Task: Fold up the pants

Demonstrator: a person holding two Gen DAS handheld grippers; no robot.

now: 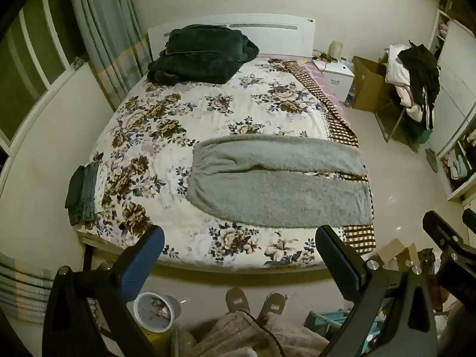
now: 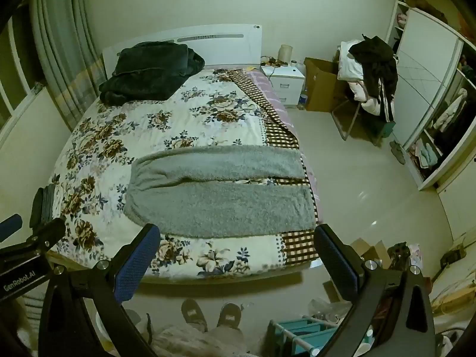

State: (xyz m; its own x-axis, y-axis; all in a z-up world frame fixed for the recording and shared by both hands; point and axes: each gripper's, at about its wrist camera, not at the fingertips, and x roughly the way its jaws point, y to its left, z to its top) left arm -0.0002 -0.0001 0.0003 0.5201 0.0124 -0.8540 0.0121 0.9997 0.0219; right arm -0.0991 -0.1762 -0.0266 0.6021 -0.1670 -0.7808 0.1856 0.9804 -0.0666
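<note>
Bedroom floor underfoot with slippers (image 1: 254,302) below wide-open left gripper (image 1: 239,253) and equally spread, empty right gripper (image 2: 238,253), then floral quilt (image 1: 208,113) just beyond fingertips, grey fleece pants (image 1: 276,184) flat crosswise ahead between fingers, dark blanket (image 1: 202,53) farthest by headboard.

We see fuzzy grey pants (image 1: 276,184) on a white quilt (image 1: 208,110) patterned with brown and blue flowers, edged by a brown-and-cream checked blanket (image 1: 336,113). We spot a dark green blanket (image 1: 202,53) against the white headboard (image 1: 282,35).
</note>
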